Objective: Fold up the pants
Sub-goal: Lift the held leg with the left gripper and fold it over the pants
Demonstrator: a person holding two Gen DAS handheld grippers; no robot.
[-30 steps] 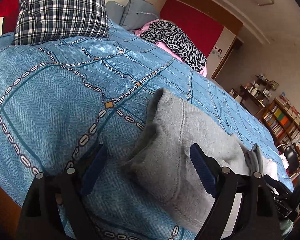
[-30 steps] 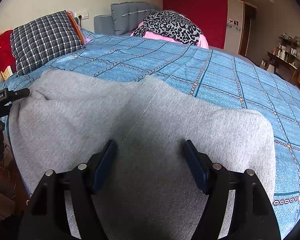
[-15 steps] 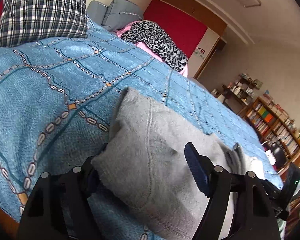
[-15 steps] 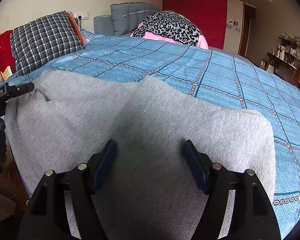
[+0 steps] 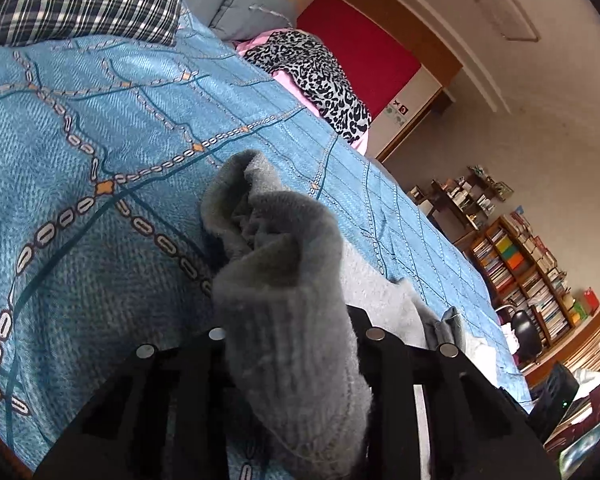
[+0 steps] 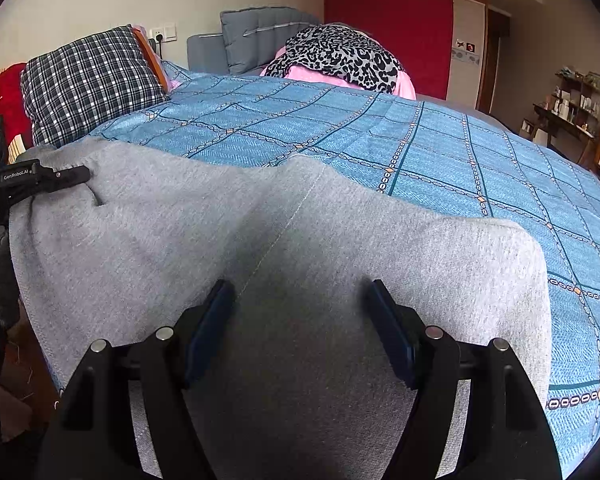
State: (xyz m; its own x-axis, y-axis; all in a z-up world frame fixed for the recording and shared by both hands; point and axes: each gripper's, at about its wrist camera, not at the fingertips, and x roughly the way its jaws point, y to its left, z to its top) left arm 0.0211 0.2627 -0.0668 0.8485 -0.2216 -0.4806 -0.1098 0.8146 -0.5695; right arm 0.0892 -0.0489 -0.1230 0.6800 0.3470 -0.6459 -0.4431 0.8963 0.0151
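Grey sweatpants [image 6: 300, 248] lie spread on the blue patterned bedspread [image 6: 440, 148]. In the left wrist view my left gripper [image 5: 292, 344] is shut on a bunched corner of the pants [image 5: 284, 280], with cloth spilling over the fingers. In the right wrist view the left gripper [image 6: 56, 176] shows at the pants' left edge. My right gripper [image 6: 300, 320] is open, fingers wide apart, resting low over the middle of the pants near the centre seam.
A plaid pillow [image 6: 88, 80] and red cushion [image 6: 8, 100] sit at the bed's head. A leopard-print and pink pile [image 6: 340, 60] lies at the far side. Bookshelves [image 5: 520, 264] stand beyond the bed. The bed's near edge drops at left [image 6: 24, 380].
The left gripper moved onto the pants' corner and closed on it, bunching the cloth. The right gripper stayed still and open.
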